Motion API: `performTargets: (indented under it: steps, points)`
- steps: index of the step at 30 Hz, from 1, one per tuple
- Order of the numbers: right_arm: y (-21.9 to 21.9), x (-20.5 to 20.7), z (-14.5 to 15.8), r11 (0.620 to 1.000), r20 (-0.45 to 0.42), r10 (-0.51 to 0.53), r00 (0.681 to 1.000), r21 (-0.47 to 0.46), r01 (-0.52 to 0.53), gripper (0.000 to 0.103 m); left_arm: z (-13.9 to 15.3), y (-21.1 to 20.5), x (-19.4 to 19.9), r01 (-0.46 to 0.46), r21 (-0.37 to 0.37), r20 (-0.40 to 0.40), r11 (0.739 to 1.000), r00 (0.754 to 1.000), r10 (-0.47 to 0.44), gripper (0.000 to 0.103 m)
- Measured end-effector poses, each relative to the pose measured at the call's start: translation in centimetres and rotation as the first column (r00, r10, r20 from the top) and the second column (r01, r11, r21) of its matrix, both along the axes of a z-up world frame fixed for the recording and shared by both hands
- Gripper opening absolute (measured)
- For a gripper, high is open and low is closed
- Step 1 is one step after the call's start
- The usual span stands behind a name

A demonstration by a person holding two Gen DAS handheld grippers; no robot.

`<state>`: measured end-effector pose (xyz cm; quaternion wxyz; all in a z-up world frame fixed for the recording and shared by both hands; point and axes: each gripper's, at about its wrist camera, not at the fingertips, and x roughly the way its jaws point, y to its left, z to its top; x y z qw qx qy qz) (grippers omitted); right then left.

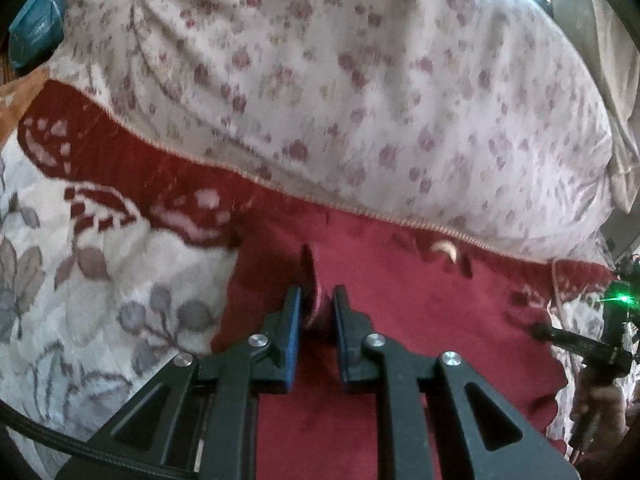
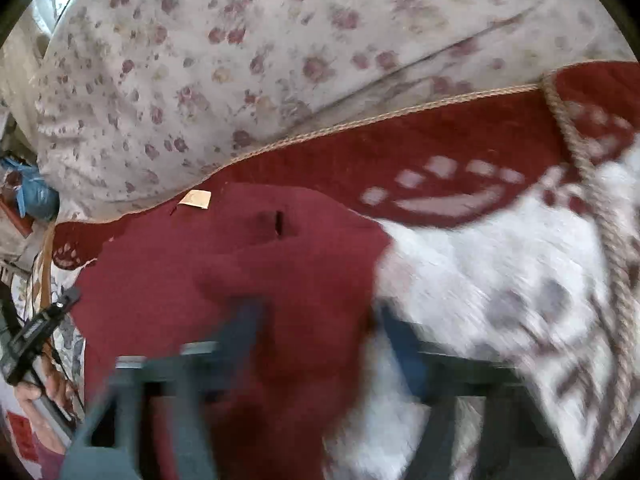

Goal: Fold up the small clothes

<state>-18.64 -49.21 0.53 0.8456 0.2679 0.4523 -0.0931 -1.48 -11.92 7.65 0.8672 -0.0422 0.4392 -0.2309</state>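
Dark red garment (image 1: pixel 420 320) lies flat on the bed, on a fleece blanket (image 1: pixel 100 280) with a red border and grey flower print, its far edge close to the floral pillow (image 1: pixel 340 80). Left hand-held gripper (image 1: pixel 316 312) has its jaws nearly closed on a raised pleat of the red cloth; the pinched ridge runs from the jaws straight toward the pillow. Rest of the garment spreads out on the right hand-held gripper's side of that ridge, with a pale tag (image 1: pixel 446 250) on it close to the pillow. Right hand-held gripper (image 2: pixel 316 320) is motion-blurred: jaws look spread wide, straddling the garment edge that is on the side away from the left tool, red cloth between the fingers, blanket under the outer finger. I can't tell whether it has any hold; looks like none. In the right wrist view the tag (image 2: pixel 195 199) and a short dark slit (image 2: pixel 279 222) both sit on the garment, the tag nearly touching the pillow. Key relation: the two tools sit on opposite sides of the garment, both on the side away from the pillow, both pointing at it. My read: the long axis runs between the tools, roughly parallel to the pillow edge. Left tool already has cloth, so it is the anchor; right needs to close on its edge before any fold across. Risk: right jaw catches fleece along with the garment.
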Motion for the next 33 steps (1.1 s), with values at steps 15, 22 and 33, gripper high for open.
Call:
performTargets:
  steps: [15,22,33]
  points:
    - [2.9,-2.2,4.2,0.965,0.073,-0.002,0.997,-0.262,0.021,0.051,-3.3,0.9,1.0,-0.092,0.183,-0.039,0.979,0.994,0.101,0.029]
    - [6.8,-4.1,0.6,0.927,-0.084,0.099,0.992,-0.354,-0.122,0.048,-2.5,2.2,-0.1,-0.105,0.131,-0.095,0.986,0.988,0.118,0.048]
    - [8.8,-10.1,3.4,0.957,-0.021,0.131,0.991,-0.257,-0.132,0.068,-0.4,3.2,-7.7,-0.035,0.197,-0.028,0.98,0.999,0.041,0.07]
